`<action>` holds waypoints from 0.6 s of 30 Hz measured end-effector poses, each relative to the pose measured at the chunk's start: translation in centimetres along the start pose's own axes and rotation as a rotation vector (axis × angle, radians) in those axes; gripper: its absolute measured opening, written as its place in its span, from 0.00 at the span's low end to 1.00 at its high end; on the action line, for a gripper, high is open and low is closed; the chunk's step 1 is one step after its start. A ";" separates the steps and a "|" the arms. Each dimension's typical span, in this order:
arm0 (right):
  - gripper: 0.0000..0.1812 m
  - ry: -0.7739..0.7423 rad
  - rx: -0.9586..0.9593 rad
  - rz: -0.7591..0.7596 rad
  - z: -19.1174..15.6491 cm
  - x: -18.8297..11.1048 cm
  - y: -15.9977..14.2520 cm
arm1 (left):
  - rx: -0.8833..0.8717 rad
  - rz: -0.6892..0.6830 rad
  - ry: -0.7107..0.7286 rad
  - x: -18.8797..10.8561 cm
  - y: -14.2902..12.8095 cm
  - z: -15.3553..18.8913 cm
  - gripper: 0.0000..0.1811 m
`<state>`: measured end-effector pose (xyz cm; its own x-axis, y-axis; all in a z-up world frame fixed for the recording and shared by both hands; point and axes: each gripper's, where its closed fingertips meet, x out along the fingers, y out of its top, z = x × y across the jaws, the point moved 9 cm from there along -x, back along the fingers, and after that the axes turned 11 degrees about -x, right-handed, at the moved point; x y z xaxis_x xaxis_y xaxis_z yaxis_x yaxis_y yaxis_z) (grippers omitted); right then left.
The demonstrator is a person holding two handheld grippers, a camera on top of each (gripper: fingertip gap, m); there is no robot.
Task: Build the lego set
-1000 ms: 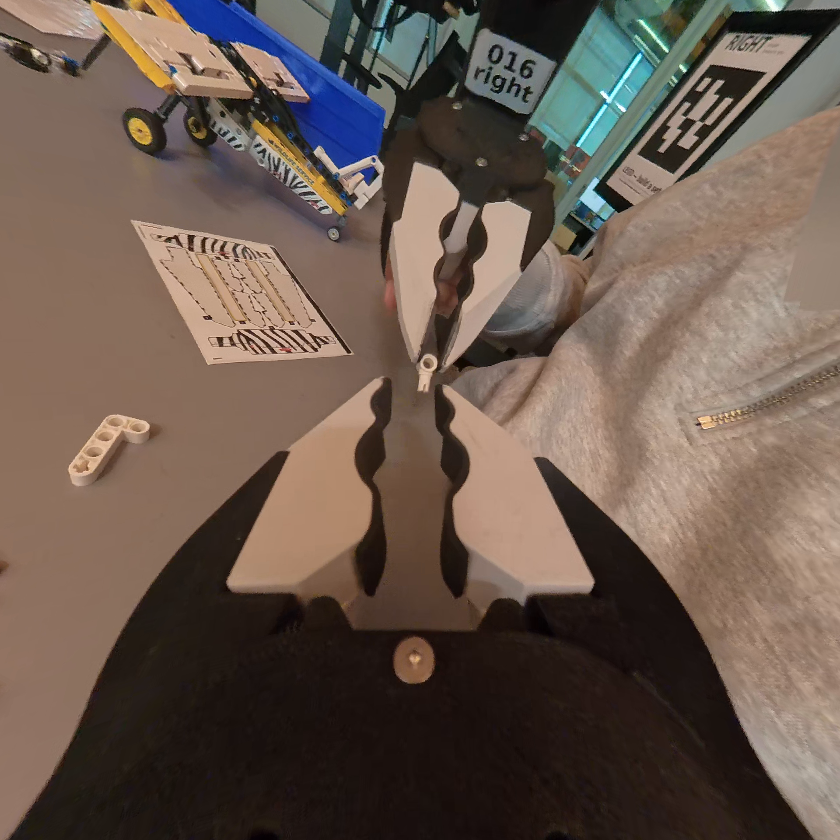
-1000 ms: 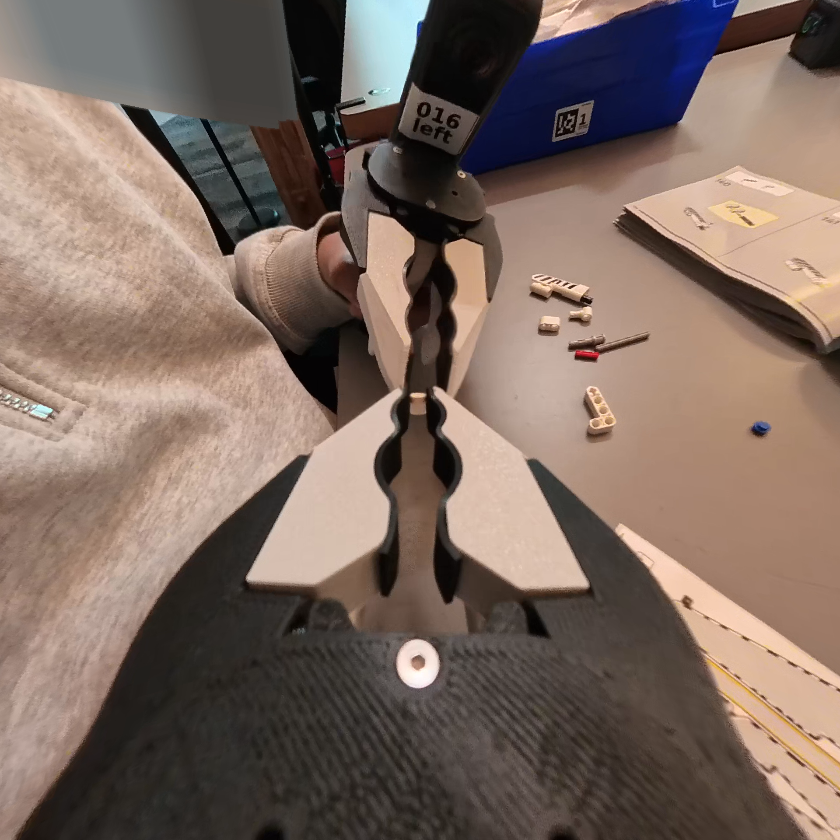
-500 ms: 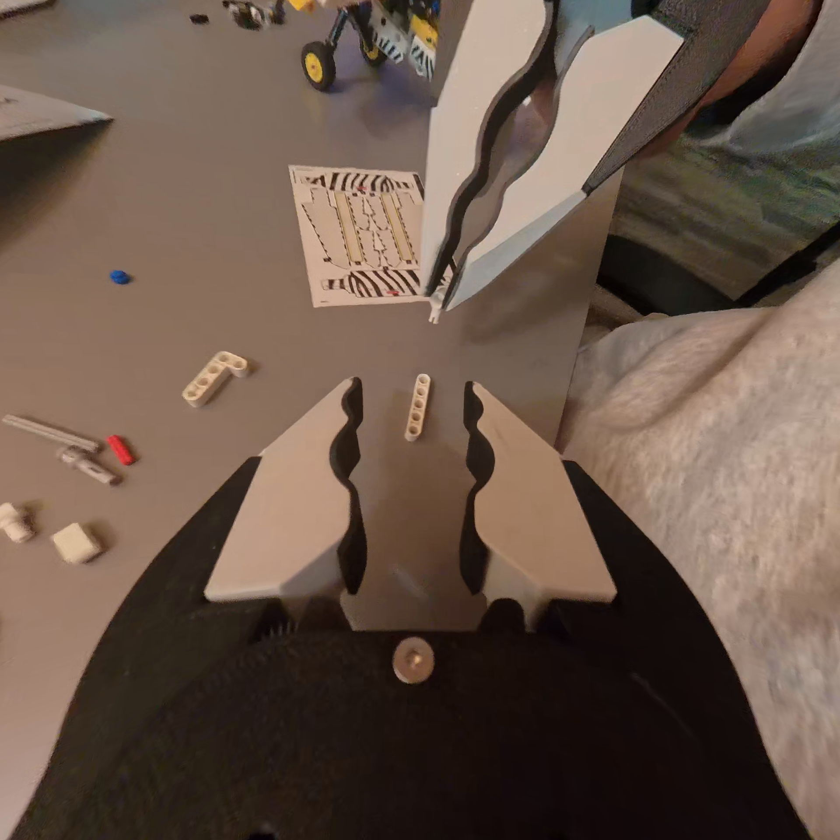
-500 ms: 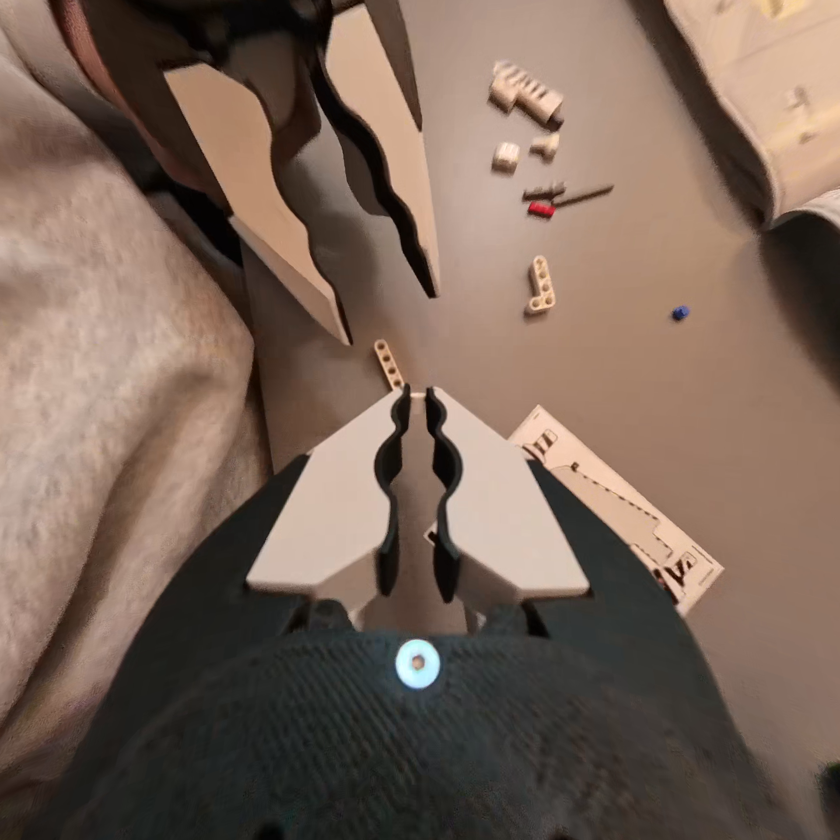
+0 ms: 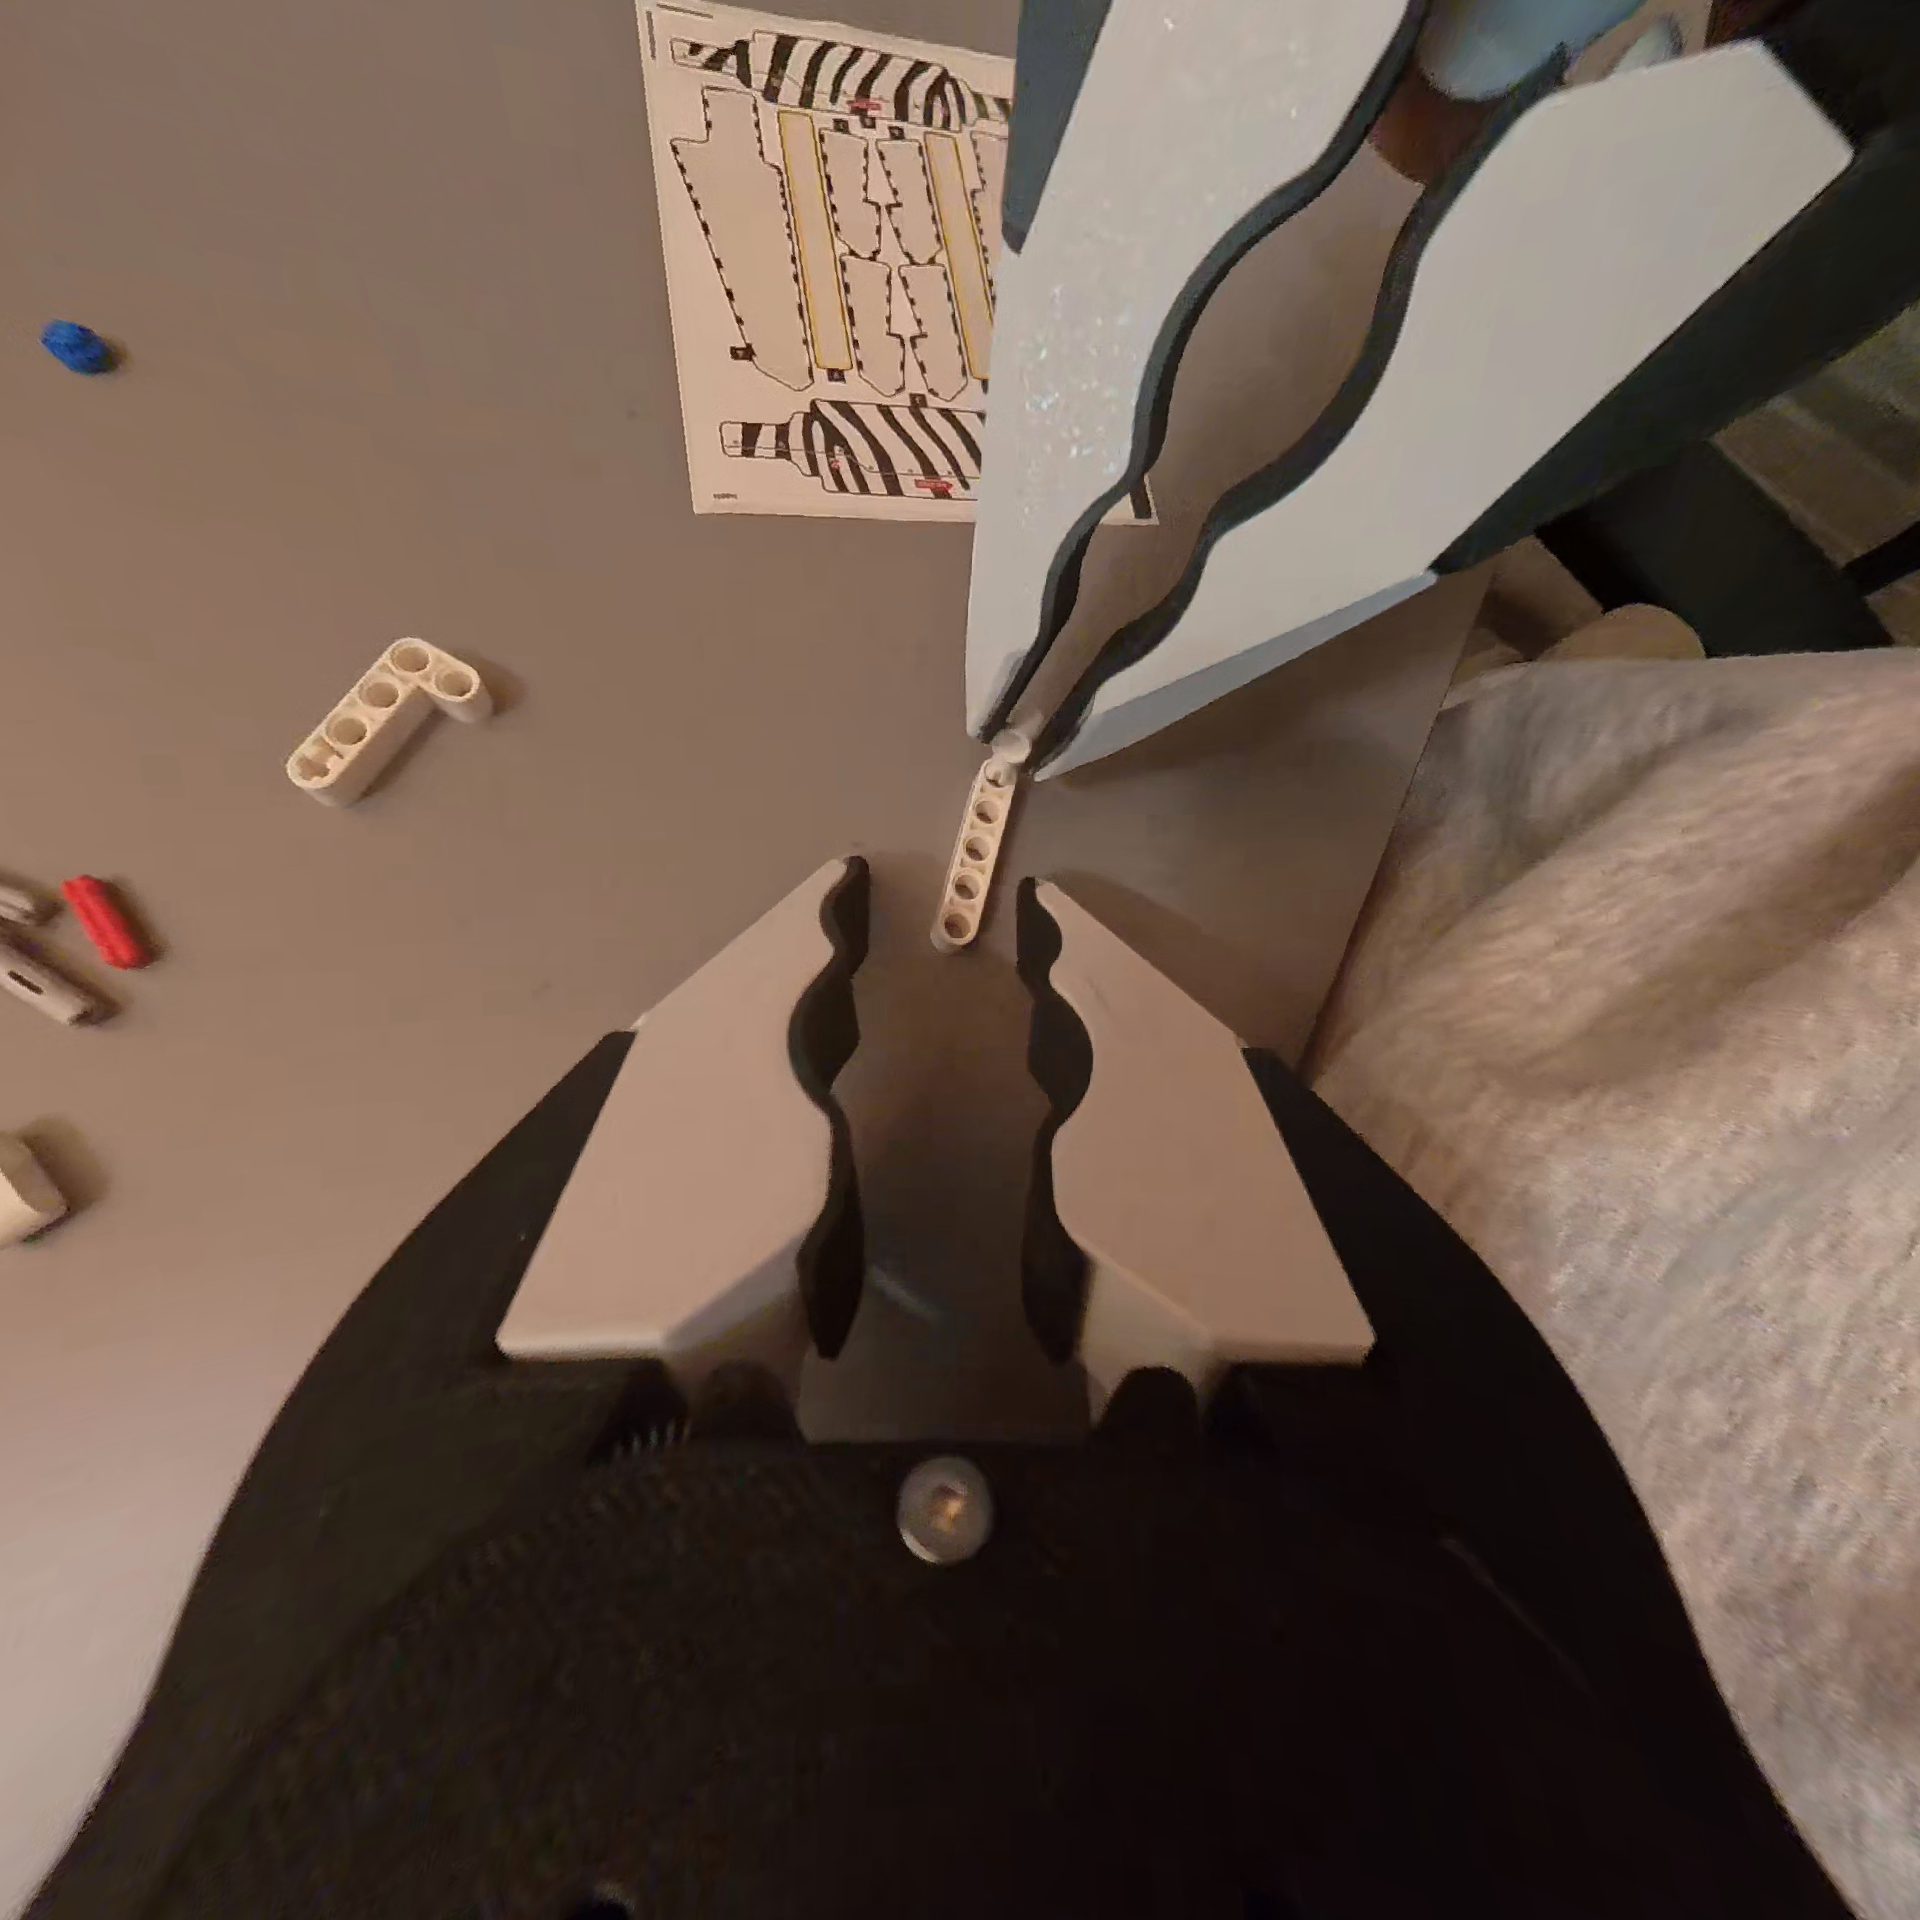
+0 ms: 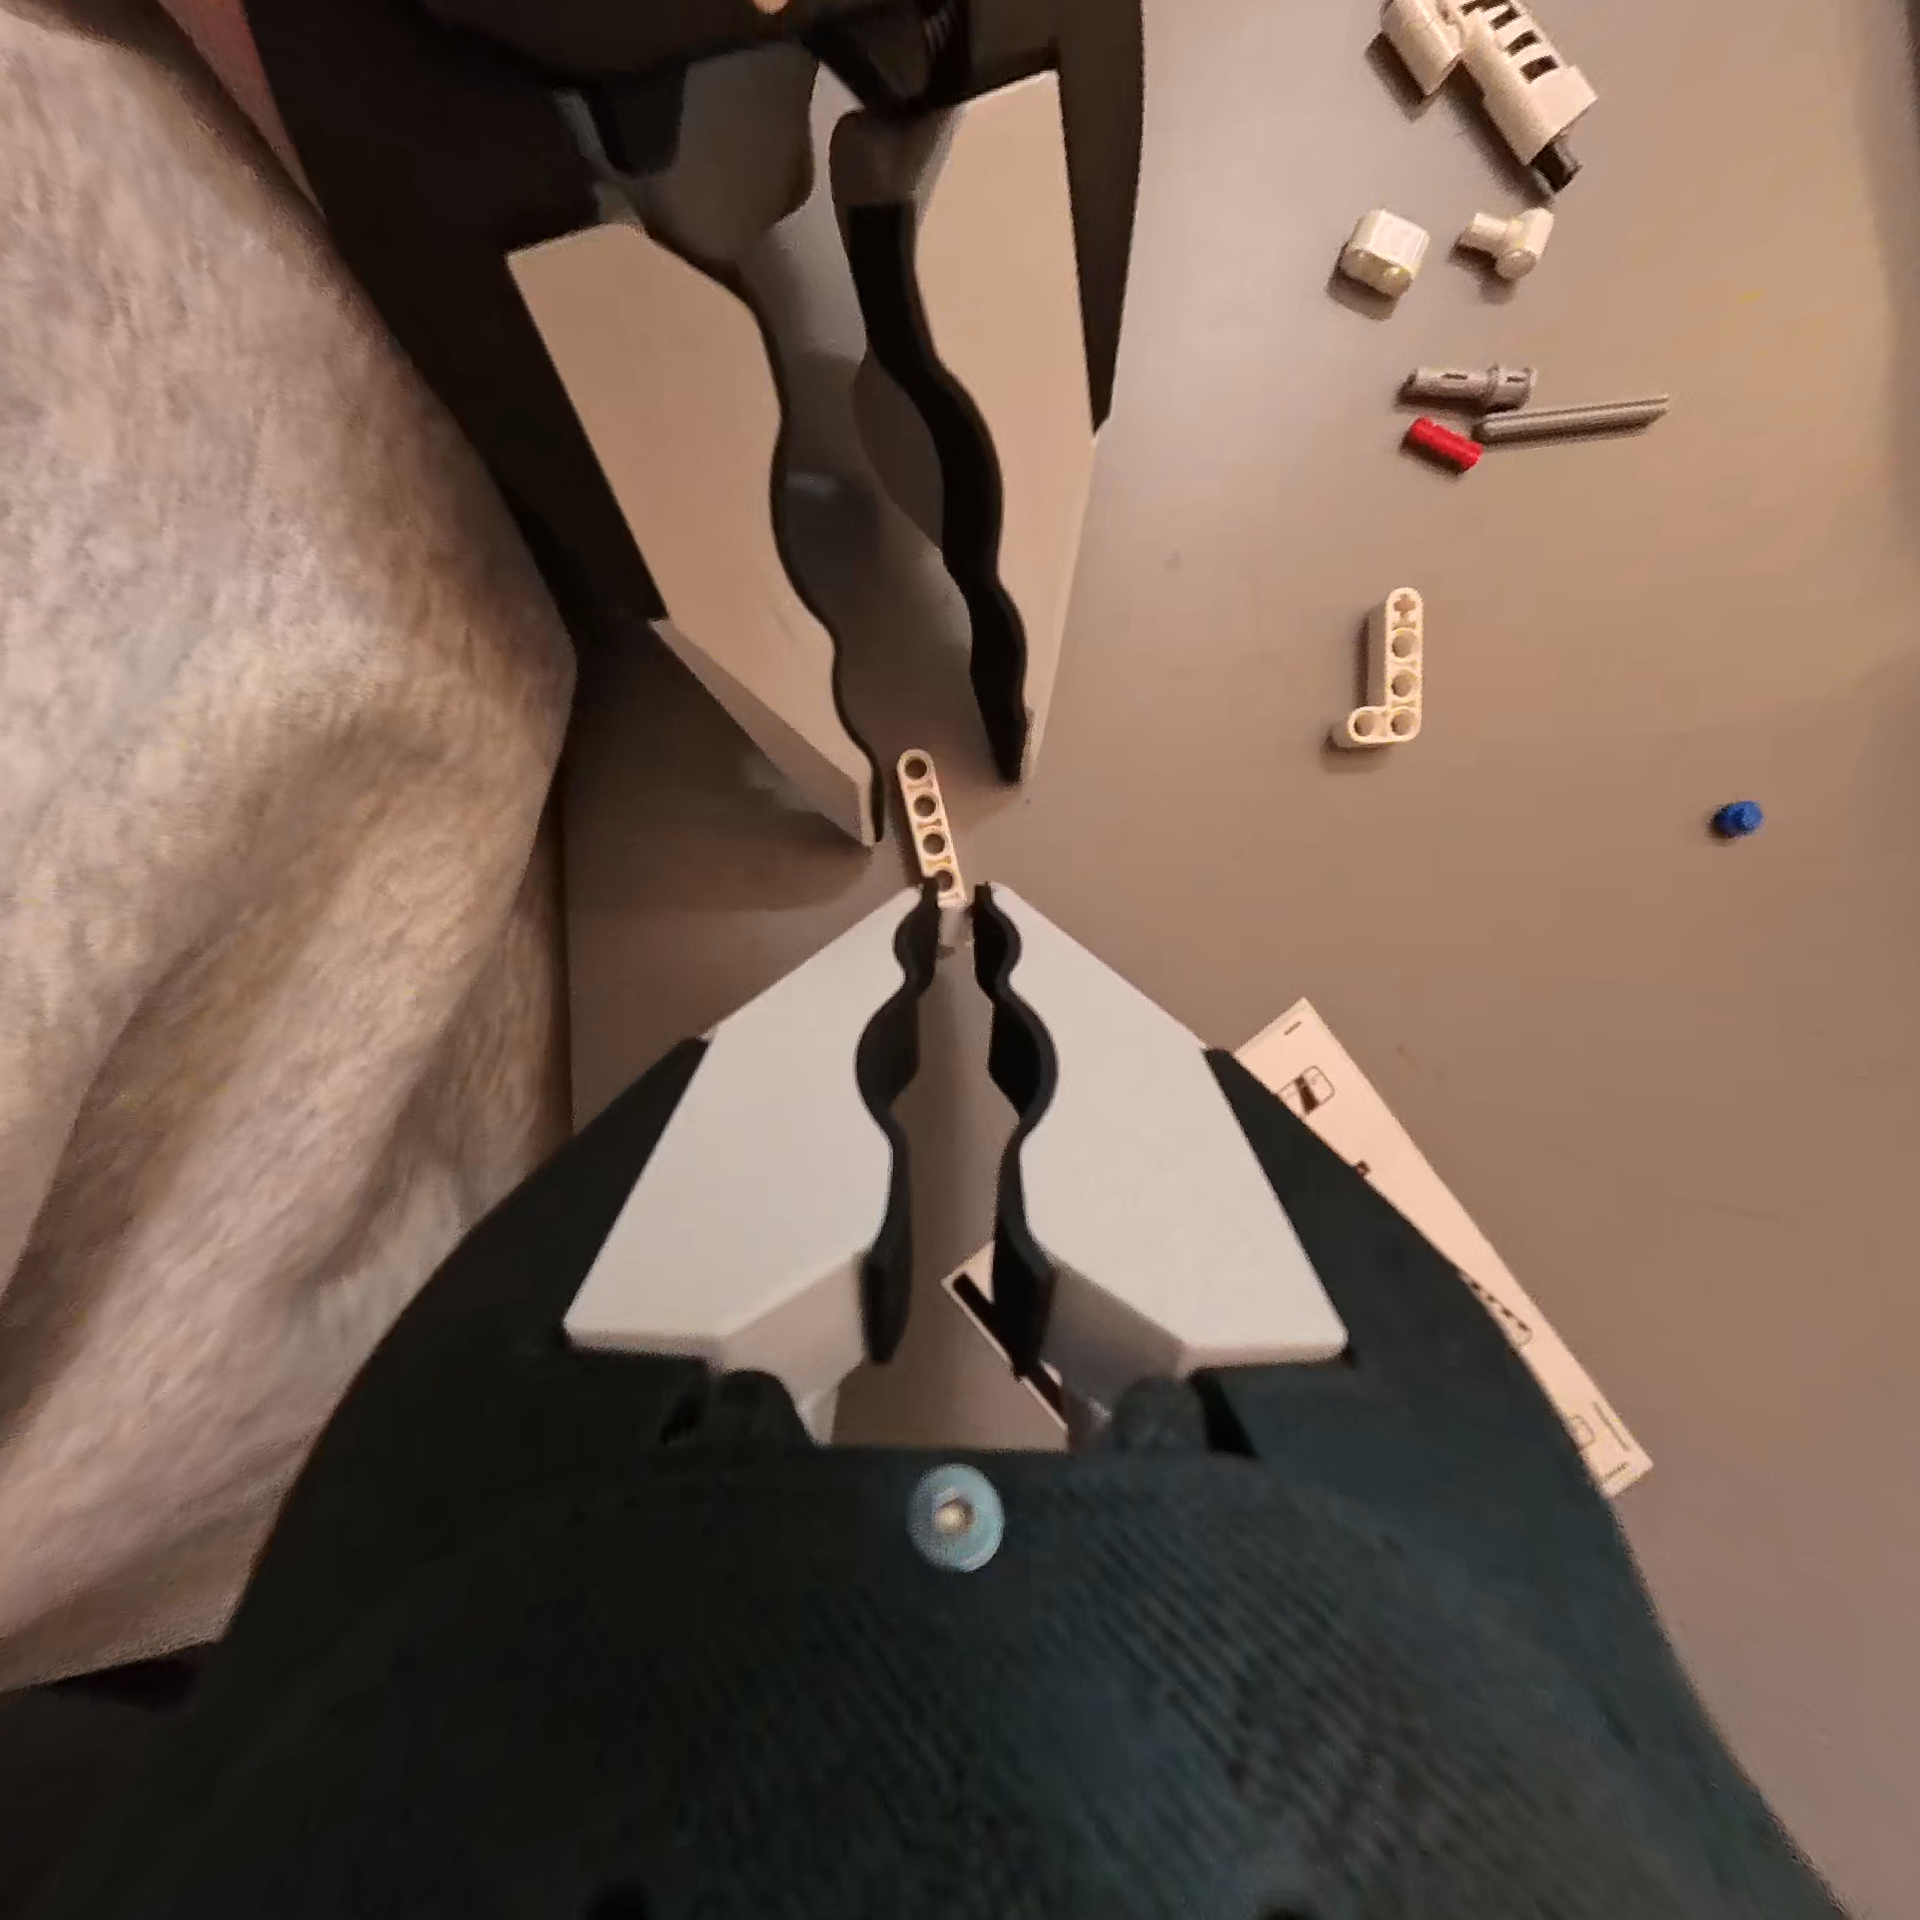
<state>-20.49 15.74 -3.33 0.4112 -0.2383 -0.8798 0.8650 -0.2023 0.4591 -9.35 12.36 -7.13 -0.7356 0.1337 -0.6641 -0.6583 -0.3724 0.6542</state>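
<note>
1. Left wrist view: my left gripper (image 5: 940,894) is released, jaws well apart, holding nothing. The thin white beam (image 5: 975,864) lies flat on the grey table (image 5: 436,499), its near end between my left fingertips.
2. My right gripper (image 5: 1016,756) enters this view from above, clenched on a small white pin (image 5: 1010,744). The pin tip sits at the far end hole of the beam; I cannot tell whether it has entered.
3. Loose parts lie well apart to the left: a white L-shaped beam (image 5: 387,719), a red pin (image 5: 104,921) and a blue stud (image 5: 73,345). A striped sticker sheet (image 5: 831,260) lies beyond.
4. Right wrist view: my right gripper (image 6: 958,906) is nearly closed at the tips, where the pin is pinched and mostly hidden. The beam (image 6: 931,826) extends from those tips toward my left gripper (image 6: 940,792), whose fingers straddle its far end without touching.
5. Hazard, as I judge it: the beam is unrestrained. If I press the pin with my left jaws apart, the beam can slide or pivot on the table and the pin will miss the hole.
6. Hazard: the pin is held only at the very tips. Off-axis force can twist it out of my grip.
7. Hazard: closing my left jaws off-centre can flick the beam toward the table edge beside my grey sleeve (image 6: 239,727).
</note>
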 end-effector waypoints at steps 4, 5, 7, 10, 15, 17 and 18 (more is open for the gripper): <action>0.03 -0.005 -0.008 -0.010 -0.2 0.4 -0.2 | -0.011 -0.008 -0.017 0.1 0.1 -0.1 0.12; 0.03 -0.004 -0.005 -0.008 -0.2 0.4 -0.2 | -0.006 -0.015 -0.020 0.2 0.1 0.0 0.09; 0.03 0.004 0.002 -0.010 -0.1 0.4 -0.2 | 0.006 -0.031 -0.035 0.3 0.0 0.1 0.05; 0.03 0.020 0.003 -0.025 0.0 0.5 -0.1 | -0.012 -0.034 -0.052 0.3 0.0 0.0 0.05; 0.03 0.031 -0.048 -0.047 -0.1 0.9 0.3 | -0.039 -0.041 -0.084 0.4 0.1 -0.2 0.04; 0.02 0.075 -0.053 -0.053 -0.5 1.6 0.3 | -0.032 -0.042 -0.078 0.4 0.1 -0.1 0.05; 0.00 0.085 -0.082 -0.086 -0.8 2.1 0.1 | -0.032 -0.037 -0.070 0.4 0.1 -0.1 0.04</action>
<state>-19.29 16.02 -5.26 0.3544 -0.1414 -0.9243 0.9172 -0.1397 0.3730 -9.65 12.25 -7.37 -0.7208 0.2119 -0.6600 -0.6808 -0.3950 0.6168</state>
